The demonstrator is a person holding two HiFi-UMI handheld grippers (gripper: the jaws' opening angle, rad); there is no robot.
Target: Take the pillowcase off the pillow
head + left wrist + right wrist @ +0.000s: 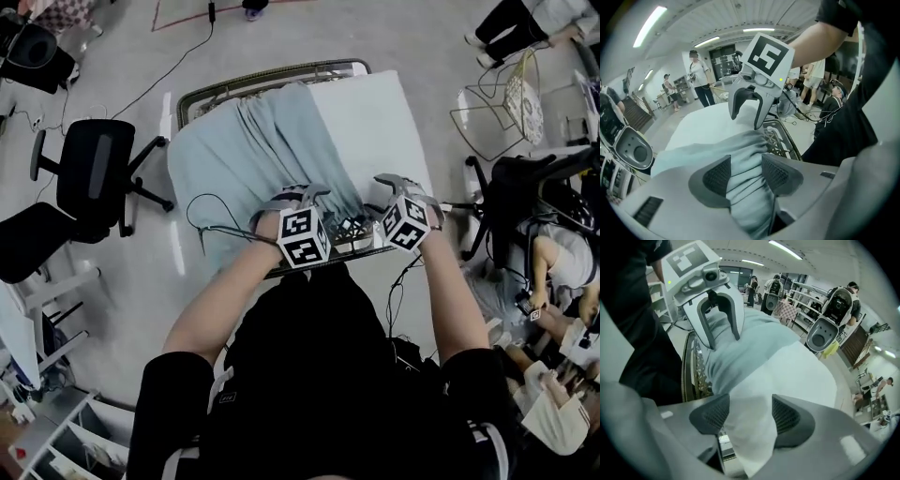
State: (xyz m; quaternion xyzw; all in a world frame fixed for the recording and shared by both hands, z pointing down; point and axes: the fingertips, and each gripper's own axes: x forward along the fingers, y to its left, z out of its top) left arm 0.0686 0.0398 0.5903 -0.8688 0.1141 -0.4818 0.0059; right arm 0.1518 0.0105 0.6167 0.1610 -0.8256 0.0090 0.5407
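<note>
Pale-blue cloth fills the middle of the head view. The light-blue fabric pillowcase [239, 155] lies gathered in long folds over the 9 o'clock half of the white rectangular pillow [370, 122], whose 3 o'clock half is bare. Both rest on a grey metal wire bed frame [281, 73].

We hold both tools at the pillow's 6 o'clock edge, side by side and near each other. Our left gripper [298, 195] points down at the bunched blue cloth. In the left gripper view its jaws stand apart, with a thick fold of the pillowcase lying between the ribbed pads.

Our right gripper [398, 186] sits at 3 o'clock of the left one. Its jaws are apart too, with a white corner of the pillow between the pads — the blue cloth begins just beyond them.

A black swivel office chair [94, 169] stands at 9 o'clock of the frame, well apart from it.
</note>
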